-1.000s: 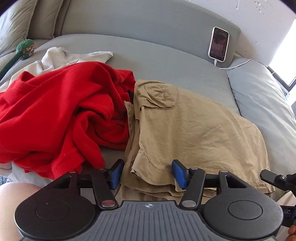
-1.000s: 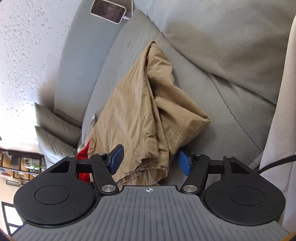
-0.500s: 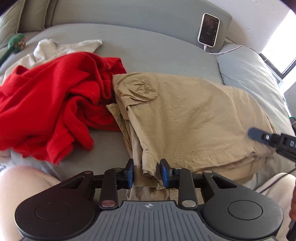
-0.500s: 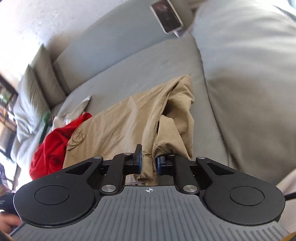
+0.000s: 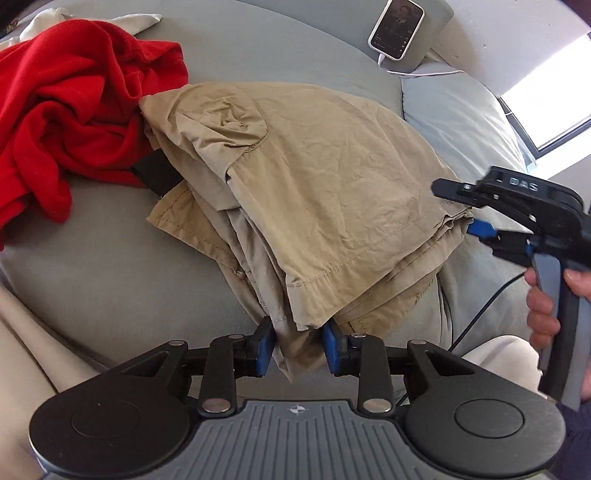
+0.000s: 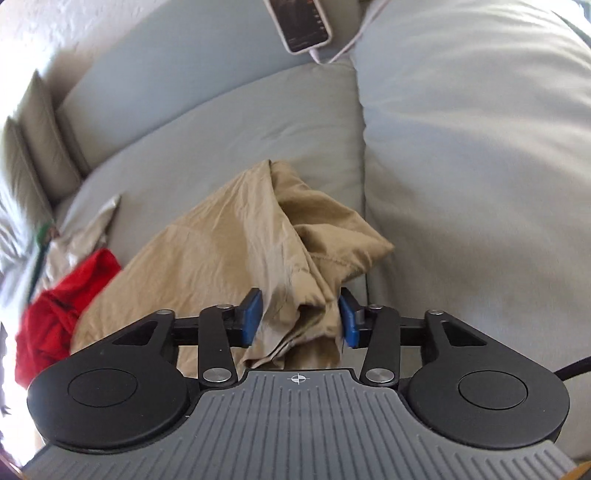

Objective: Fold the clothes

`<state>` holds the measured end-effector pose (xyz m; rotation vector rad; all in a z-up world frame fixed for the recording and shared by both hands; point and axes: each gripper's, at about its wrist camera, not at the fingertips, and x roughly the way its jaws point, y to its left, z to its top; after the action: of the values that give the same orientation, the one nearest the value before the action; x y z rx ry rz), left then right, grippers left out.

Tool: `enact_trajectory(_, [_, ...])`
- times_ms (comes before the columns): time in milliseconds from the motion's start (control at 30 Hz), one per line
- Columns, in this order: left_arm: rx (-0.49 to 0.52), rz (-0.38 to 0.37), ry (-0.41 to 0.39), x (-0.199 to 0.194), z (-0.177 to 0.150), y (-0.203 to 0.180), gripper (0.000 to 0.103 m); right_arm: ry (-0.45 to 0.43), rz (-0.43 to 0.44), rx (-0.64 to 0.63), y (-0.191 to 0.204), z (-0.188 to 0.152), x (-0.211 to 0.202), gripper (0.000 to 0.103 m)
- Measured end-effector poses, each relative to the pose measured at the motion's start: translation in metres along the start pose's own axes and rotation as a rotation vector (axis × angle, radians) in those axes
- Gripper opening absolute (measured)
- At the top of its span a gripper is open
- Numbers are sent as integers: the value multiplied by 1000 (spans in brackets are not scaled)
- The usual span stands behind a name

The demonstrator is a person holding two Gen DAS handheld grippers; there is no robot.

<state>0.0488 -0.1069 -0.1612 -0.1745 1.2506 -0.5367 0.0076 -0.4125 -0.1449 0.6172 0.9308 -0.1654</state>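
A folded tan garment (image 5: 332, 155) (image 6: 221, 251) lies on the grey couch seat (image 5: 110, 266). Its near corner hangs between the blue pads of my left gripper (image 5: 298, 345), which still touch the cloth on both sides while the jaws are opening. My right gripper (image 6: 300, 319) is at the garment's right edge and its jaws are opening too. Bunched tan cloth sits between its pads, loose, with a gap at the left pad. In the left wrist view, the right gripper (image 5: 461, 210) shows side-on, held by a person's hand (image 5: 543, 306).
A crumpled red garment (image 5: 74, 92) (image 6: 55, 317) lies left of the tan one, with a white cloth (image 5: 140, 18) behind it. A phone (image 5: 397, 29) (image 6: 303, 22) on a cable leans on the backrest. A large grey cushion (image 5: 454, 107) (image 6: 480, 147) borders the right side.
Both grippers had clamped onto the tan garment's edge half a second ago. Now the right jaws stand much wider and the left slightly wider. The right gripper has risen and rolled.
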Motion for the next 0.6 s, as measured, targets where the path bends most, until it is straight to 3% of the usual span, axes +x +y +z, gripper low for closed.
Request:
enact_trajectory(100, [21, 17, -4, 0, -1, -6, 30, -4, 120, 211, -21, -26, -28, 58])
enact_trajectory(200, [27, 20, -8, 0, -1, -7, 30, 36, 225, 325, -29, -57, -39, 58])
enact_trajectory(267, [22, 16, -9, 0, -1, -5, 30, 46, 247, 364, -29, -74, -37, 58])
enact_trajectory(367, [15, 10, -8, 1, -1, -2, 30, 56, 212, 408, -32, -93, -20, 58])
enact_trajectory(433, [17, 8, -10, 0, -2, -2, 30, 28, 244, 505, -39, -108, -12, 59])
enact_trajectory(500, [19, 9, -11, 0, -3, -3, 31, -27, 310, 570, -42, -117, -9, 79])
enact_trajectory(600, [27, 16, -13, -1, -3, -5, 31, -53, 333, 543, -34, -114, 1, 84])
